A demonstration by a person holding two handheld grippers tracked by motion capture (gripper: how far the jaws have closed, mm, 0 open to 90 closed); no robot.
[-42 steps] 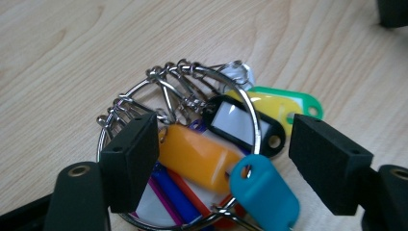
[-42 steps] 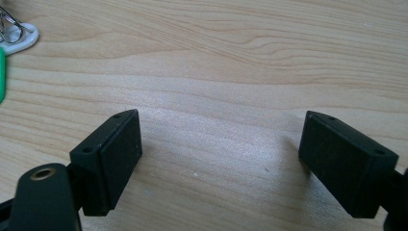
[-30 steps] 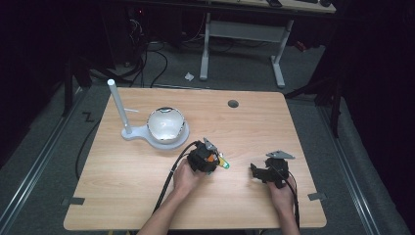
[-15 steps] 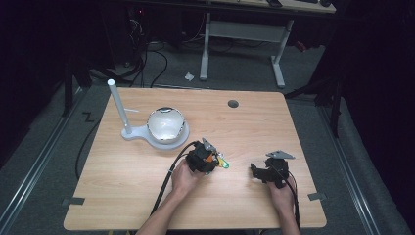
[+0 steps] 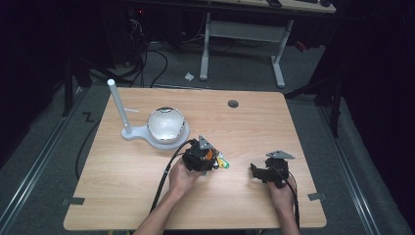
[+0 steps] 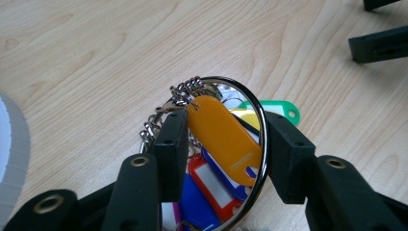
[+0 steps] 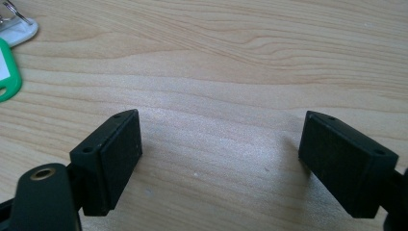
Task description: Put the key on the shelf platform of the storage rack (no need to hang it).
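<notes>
Now: close left gripper (image 6: 223,144) squarely on key ring (image 6: 262,144), half-closed, closing, ring between jaws | right gripper (image 7: 219,159) wide open, empty, lower frame | lift level.

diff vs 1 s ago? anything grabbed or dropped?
The left gripper has just been closing its jaws around the metal key ring with the coloured key tags; the right pad already touches the ring, so the grip looks nearly made. The hand itself has barely shifted. The right gripper stays open over bare table, and the white lamp is unmoved.
</notes>
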